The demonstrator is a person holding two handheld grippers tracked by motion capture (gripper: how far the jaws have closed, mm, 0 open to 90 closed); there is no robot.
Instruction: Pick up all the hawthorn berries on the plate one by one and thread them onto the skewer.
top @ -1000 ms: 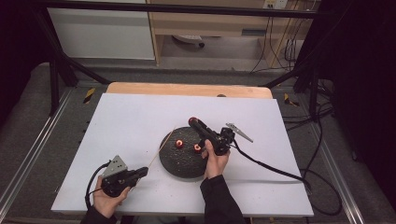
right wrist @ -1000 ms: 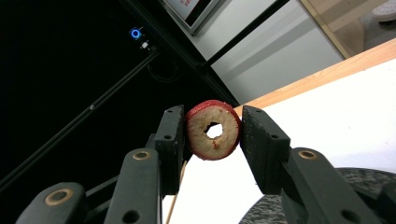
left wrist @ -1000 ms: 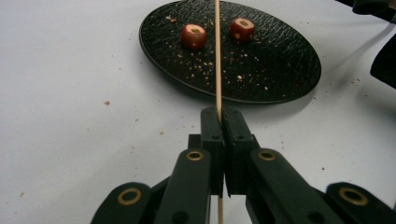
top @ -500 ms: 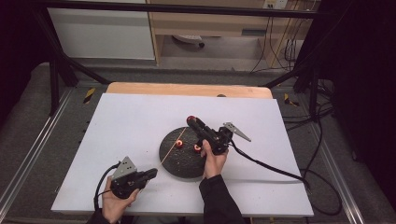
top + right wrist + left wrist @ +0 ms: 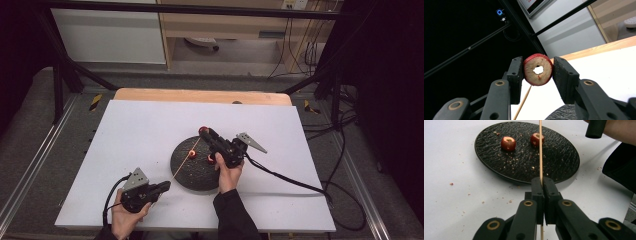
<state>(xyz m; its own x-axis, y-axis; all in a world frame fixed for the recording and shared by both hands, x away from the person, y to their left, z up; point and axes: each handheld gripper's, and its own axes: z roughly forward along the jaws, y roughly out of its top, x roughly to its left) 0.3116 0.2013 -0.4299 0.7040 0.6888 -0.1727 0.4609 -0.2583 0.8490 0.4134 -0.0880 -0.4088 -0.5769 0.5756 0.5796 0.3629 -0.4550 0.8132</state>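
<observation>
While my left claw (image 5: 541,185) pinches the thin wooden skewer (image 5: 540,150) near its lower end, just off the near rim of the black plate (image 5: 186,172), the stick slants up over that plate. Above the plate's far edge, my right claw (image 5: 537,71) clamps a cored red fruit slice (image 5: 538,69) by its sides. Two more red pieces (image 5: 508,143) sit on the plate.
</observation>
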